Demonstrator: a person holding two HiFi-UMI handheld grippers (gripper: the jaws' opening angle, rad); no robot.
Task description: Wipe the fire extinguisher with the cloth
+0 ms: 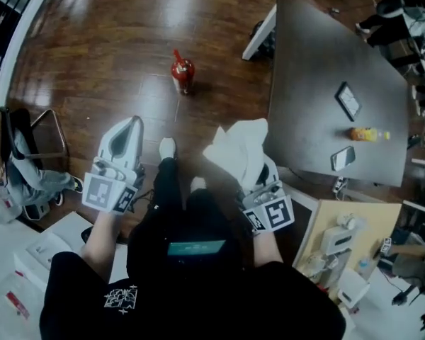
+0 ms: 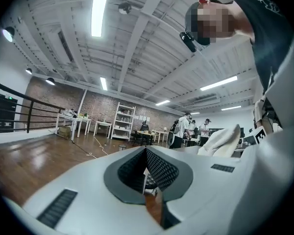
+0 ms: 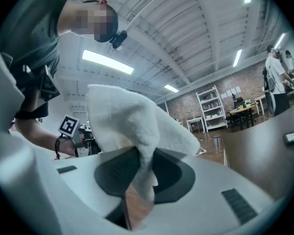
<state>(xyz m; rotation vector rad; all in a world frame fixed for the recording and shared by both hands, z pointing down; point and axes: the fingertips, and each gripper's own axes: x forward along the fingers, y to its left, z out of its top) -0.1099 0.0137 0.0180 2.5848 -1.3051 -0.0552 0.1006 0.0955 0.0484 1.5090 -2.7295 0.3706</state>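
At the near left, the left gripper (image 1: 134,122) has its white jaws pressed together on nothing, pointing across the glossy brown wooden floor (image 1: 106,41). The small red fire extinguisher (image 1: 183,71) stands upright on that floor, far from both grippers and left of the dark grey table (image 1: 319,69). At the near right, the right gripper (image 3: 137,156) pinches a crumpled white cloth (image 1: 241,147), which bunches above its jaws.
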